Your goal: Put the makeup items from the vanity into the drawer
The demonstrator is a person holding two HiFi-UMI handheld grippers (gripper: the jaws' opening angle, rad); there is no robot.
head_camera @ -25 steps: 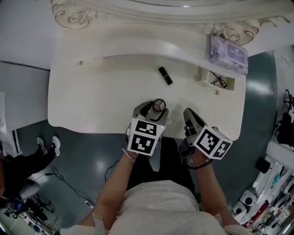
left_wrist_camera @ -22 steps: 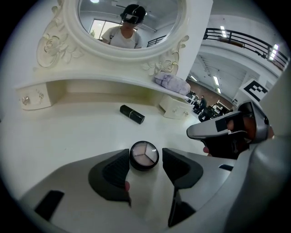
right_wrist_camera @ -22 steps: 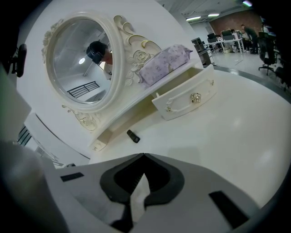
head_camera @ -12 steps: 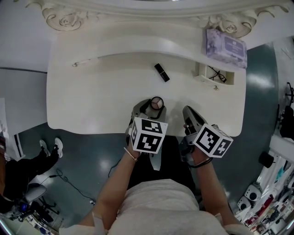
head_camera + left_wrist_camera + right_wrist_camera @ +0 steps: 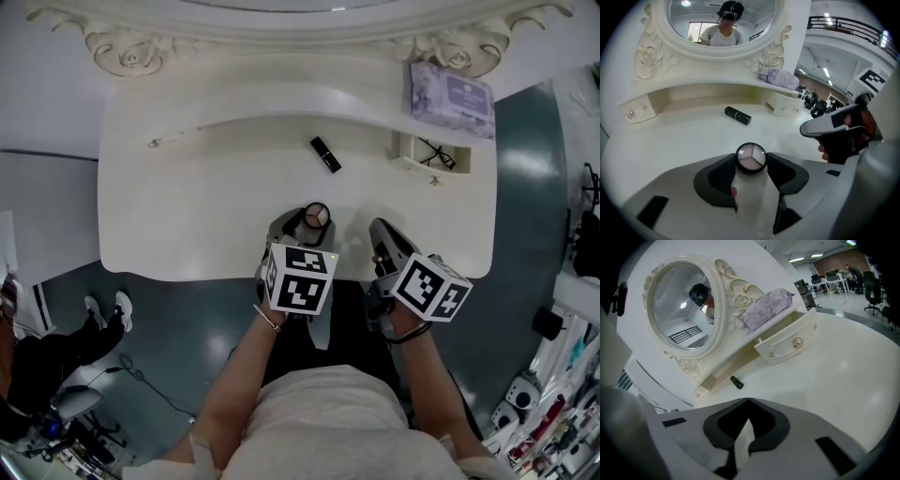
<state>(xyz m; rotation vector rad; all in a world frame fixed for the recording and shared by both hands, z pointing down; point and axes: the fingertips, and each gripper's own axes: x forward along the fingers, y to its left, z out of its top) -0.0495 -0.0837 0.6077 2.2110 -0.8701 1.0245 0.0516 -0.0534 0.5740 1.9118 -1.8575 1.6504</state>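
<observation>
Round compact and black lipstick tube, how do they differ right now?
The round black-rimmed compact with three pale shades is clamped in the jaws of the left hand-held gripper; the black lipstick tube lies free on the white vanity top. The compact is a flat disc; the lipstick is a slim elongated tube. Both are dark-cased and outside the small open drawer.

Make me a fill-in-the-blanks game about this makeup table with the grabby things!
1. The makeup compact held in the left gripper has a ____ shape.
2. The right gripper is shut, and between its jaws there is ____.
3. The colour of the lipstick tube lying on the vanity top is ____.
4. The little drawer with the shiny knob is ____, not closed.

Missing words: round; nothing; black; open
</observation>
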